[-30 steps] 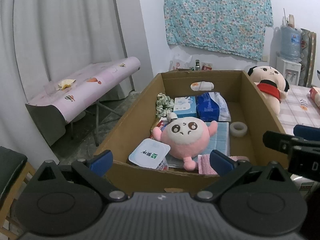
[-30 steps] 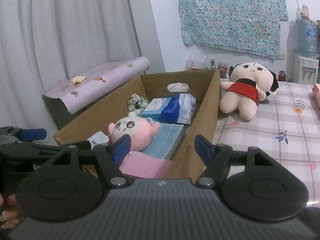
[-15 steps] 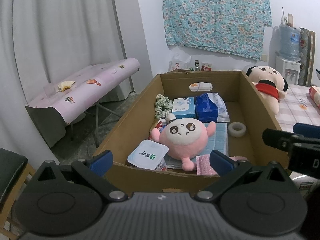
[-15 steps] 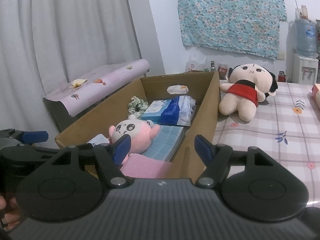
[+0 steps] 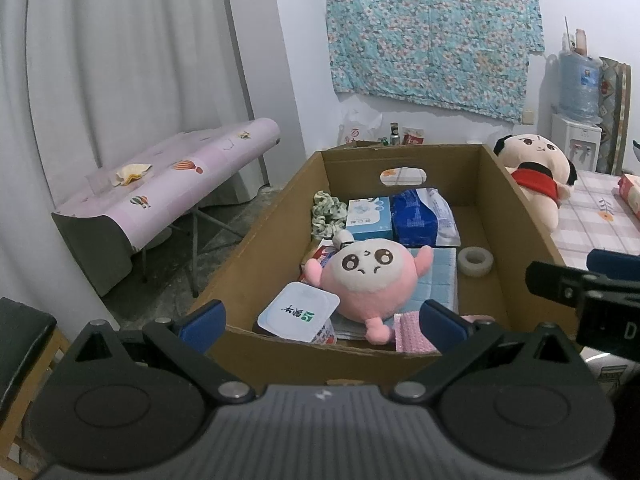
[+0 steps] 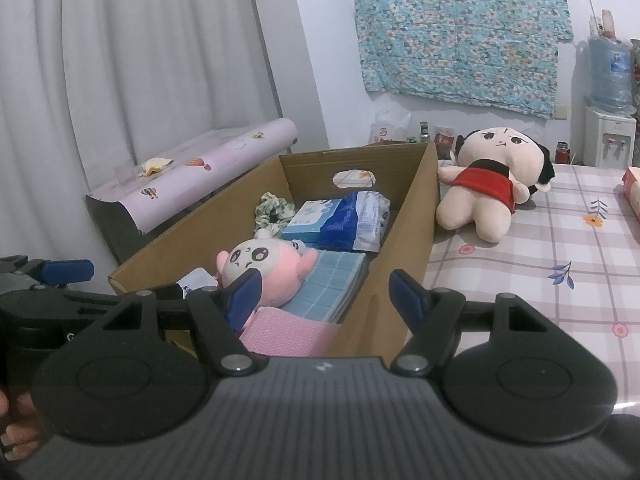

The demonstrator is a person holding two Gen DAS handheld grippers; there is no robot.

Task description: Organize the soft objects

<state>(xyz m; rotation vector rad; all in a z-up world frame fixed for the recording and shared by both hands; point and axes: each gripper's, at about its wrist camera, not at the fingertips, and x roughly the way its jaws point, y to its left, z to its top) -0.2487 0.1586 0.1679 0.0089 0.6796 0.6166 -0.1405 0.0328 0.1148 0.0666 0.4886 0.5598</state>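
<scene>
Checked tablecloth and white curtains frame both empty, spread-jawed tools, the left gripper (image 5: 322, 316) and right gripper (image 6: 326, 294), poised at the cardboard box (image 6: 416, 220) rim; reaching toward the big doll (image 6: 486, 190) at two o'clock could snag that wall, tipping the pink plush (image 5: 370, 276) inside.

A small white-walled room, curtained on the left.
Grey curtains (image 5: 120, 60) hang behind a folding table (image 5: 168, 184) covered in pink; a floral cloth (image 5: 432, 28) is pinned to the far wall, with a water dispenser (image 5: 576, 120) at far right.
</scene>
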